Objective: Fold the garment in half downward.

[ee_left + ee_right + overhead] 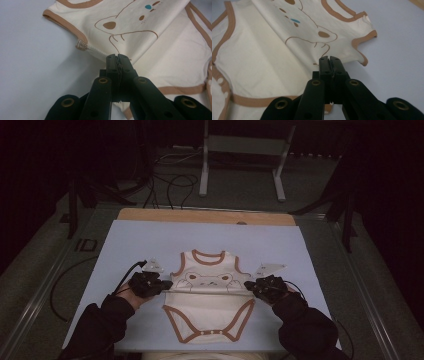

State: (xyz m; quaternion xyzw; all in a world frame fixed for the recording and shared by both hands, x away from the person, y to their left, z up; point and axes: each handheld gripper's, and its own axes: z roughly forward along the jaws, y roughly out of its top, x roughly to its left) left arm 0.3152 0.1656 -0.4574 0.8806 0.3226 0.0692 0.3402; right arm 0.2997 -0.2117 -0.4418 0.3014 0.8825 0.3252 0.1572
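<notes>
1. Cream baby bodysuit (pixel 209 292) w/ brown trim lies mid-mat on pale blue table cover (pixel 130 240), folded across its middle.
2. Left gripper (pixel 167 284) pinches bodysuit's left side edge at fold.
3. Right gripper (pixel 249 285), jaws pressed together, pinches opposite edge.

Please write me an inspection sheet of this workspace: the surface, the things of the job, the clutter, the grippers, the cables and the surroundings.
Surface: pale blue mat on a table, wooden edge at the far end.
Job's things: cream baby bodysuit with brown trim and a bear print, folded across its middle, upper part laid toward the person.
Clutter: nothing seen.
Grippers: left gripper shut on the bodysuit at its fold edge; right gripper shut on the bodysuit at the opposite fold edge.
Cables: black cable trails from the left gripper; more cables on the floor beyond the table.
Surroundings: dark room, white metal frame standing behind the table.
</notes>
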